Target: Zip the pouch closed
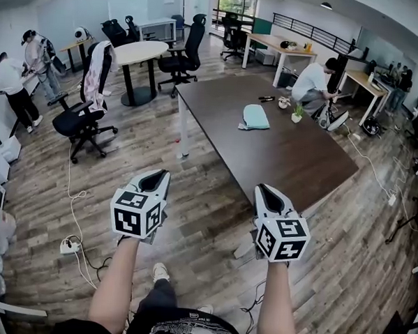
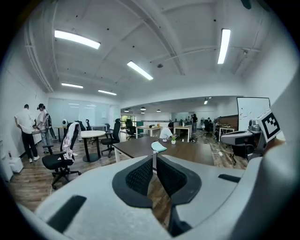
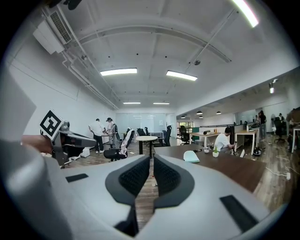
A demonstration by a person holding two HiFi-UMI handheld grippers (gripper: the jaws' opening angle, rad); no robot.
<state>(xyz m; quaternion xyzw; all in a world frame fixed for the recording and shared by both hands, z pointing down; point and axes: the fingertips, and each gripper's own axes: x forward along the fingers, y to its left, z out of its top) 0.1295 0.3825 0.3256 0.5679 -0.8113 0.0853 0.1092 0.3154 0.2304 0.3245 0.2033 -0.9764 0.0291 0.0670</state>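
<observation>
The pale teal pouch [image 1: 254, 117] lies flat on the dark surface [image 1: 300, 167], toward its far end. Well short of it, over the wooden floor [image 1: 206, 218], the left gripper [image 1: 157, 176] and the right gripper [image 1: 264, 191] hang, jaws closed together, empty.

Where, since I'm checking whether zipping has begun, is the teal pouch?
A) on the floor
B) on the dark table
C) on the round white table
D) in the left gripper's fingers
B: the pouch lies on the dark table, apart from the left gripper and right gripper, both shut and empty.
</observation>
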